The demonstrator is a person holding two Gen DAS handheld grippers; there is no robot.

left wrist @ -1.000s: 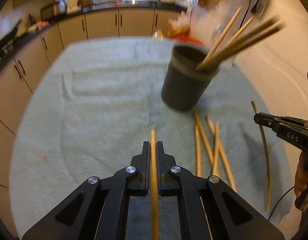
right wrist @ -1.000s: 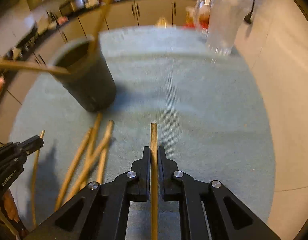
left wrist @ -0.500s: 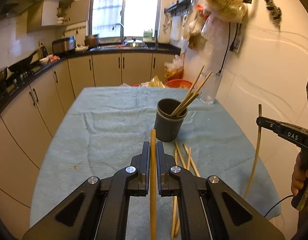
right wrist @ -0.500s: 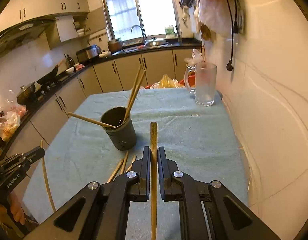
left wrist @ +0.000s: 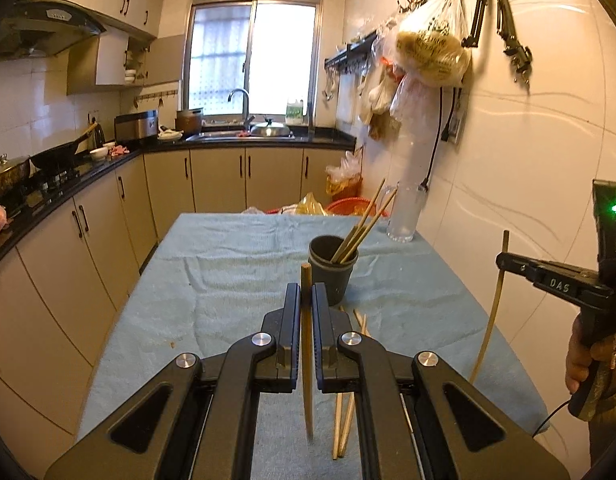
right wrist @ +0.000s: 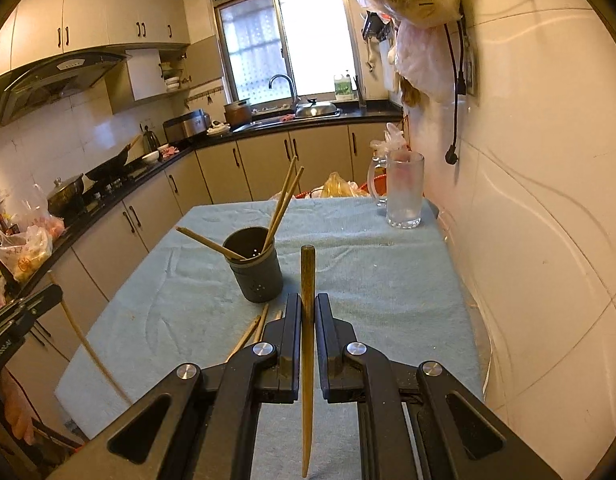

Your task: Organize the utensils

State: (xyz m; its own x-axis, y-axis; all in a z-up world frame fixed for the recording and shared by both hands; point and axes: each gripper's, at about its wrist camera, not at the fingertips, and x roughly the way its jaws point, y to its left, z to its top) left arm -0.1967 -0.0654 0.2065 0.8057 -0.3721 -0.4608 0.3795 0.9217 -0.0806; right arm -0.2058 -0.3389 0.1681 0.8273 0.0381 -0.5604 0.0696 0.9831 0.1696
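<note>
Towel-covered table (right wrist: 388, 280): only right view shows holder's (right wrist: 256, 276) leftward-leaning chopstick (right wrist: 206, 242).

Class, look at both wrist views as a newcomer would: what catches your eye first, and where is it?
Each gripper, left and right, is shut on one chopstick, dead centre. Beyond them a dark holder stands on the teal cloth with chopsticks fanning out, loose ones lying at its base.

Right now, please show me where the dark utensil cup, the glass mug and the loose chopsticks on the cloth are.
dark utensil cup (right wrist: 258, 280): right wrist view, on its outer wall.
glass mug (right wrist: 404, 192): right wrist view, on its frosted body.
loose chopsticks (left wrist: 340, 420): left wrist view, on the shafts lying on the cloth.
</note>
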